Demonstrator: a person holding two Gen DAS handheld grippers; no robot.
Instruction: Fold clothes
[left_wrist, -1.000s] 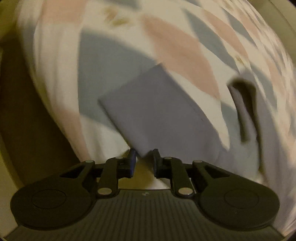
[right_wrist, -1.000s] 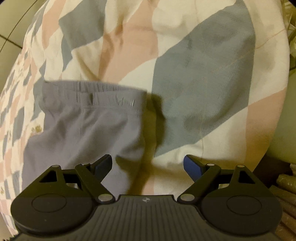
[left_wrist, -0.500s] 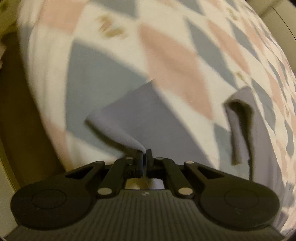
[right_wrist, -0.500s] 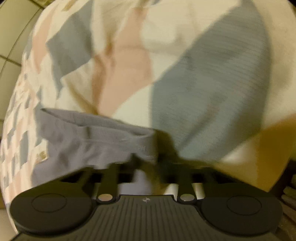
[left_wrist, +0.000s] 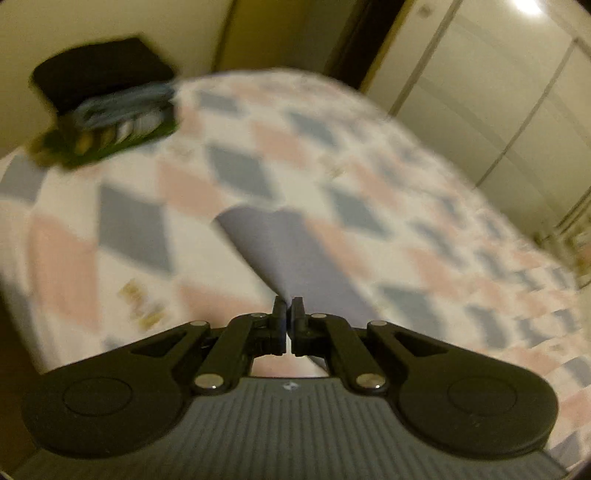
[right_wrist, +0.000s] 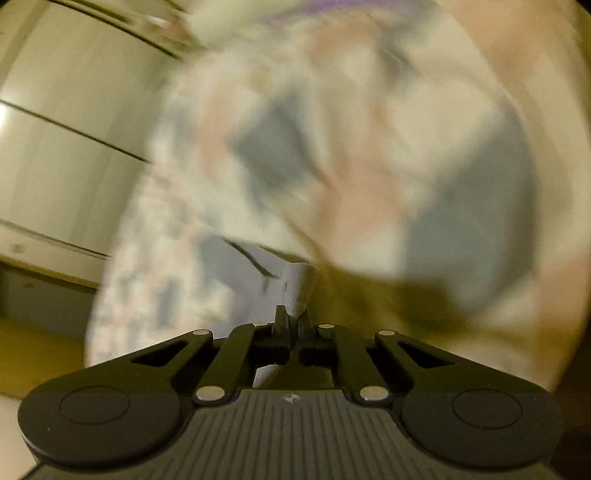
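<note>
A: Left wrist view: where is the garment, taking the bed (left_wrist: 122, 229) as reference?

B: The grey garment (left_wrist: 291, 251) lies partly on the bed's patterned cover. One end rises off the cover into the left gripper (left_wrist: 288, 314). The far end rests flat, nearer the middle of the bed. A dark box of items (left_wrist: 107, 110) sits at the far corner of the bed, well apart from the garment.

A: State of the jaws?

B: Left gripper: jaws closed to a thin gap, with cloth pinched between them. Right gripper (right_wrist: 291, 323): jaws likewise nearly together, clamping a bunched hem of the same garment (right_wrist: 299, 284), which stands up just beyond the tips. Both views are blurred; no finer detail is readable.

A: Step in hand?

B: Judged from the two grips, a lift-and-carry of two edges, either to spread the garment on the bed or to lay one half over the other. The pictures do not settle which.

A: Requirement for the next move?

B: Keep both grips firm and the held edges level, so the cloth lands on the bed without wrinkles.
</note>
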